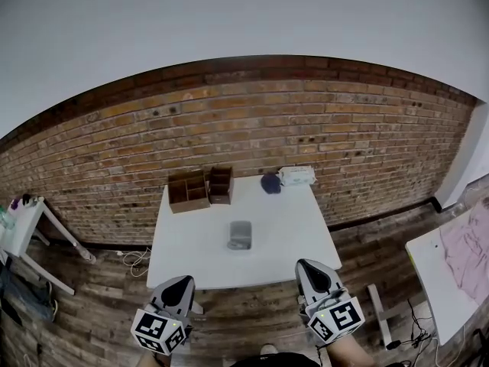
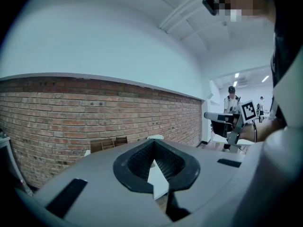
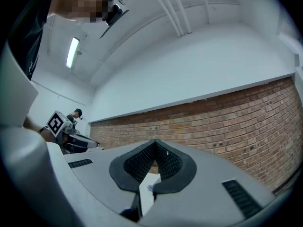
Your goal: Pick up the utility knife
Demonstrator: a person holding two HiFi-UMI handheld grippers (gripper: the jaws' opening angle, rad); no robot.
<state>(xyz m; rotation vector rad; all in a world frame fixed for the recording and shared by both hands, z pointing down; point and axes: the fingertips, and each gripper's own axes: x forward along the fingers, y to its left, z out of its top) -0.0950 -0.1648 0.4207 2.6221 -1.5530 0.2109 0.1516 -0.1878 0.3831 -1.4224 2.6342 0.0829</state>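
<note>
A small grey object (image 1: 240, 235), probably the utility knife but too small to tell for sure, lies near the middle of the white table (image 1: 191, 251). Both grippers are held short of the table's near edge, over the wooden floor. My left gripper (image 1: 182, 280) is at the near left corner and my right gripper (image 1: 306, 265) at the near right corner. In the left gripper view the left gripper (image 2: 154, 144) has its jaws meeting at the tips with nothing between them. The right gripper (image 3: 155, 144) is shut and empty too. Neither gripper view shows the grey object.
Two brown wooden boxes (image 1: 199, 189), a dark blue item (image 1: 270, 183) and a white pack (image 1: 296, 176) stand along the table's far edge by the brick wall (image 1: 306, 128). A white side table (image 1: 23, 224) stands left, another with pink cloth (image 1: 451, 274) right. Cables (image 1: 136, 260) lie on the floor.
</note>
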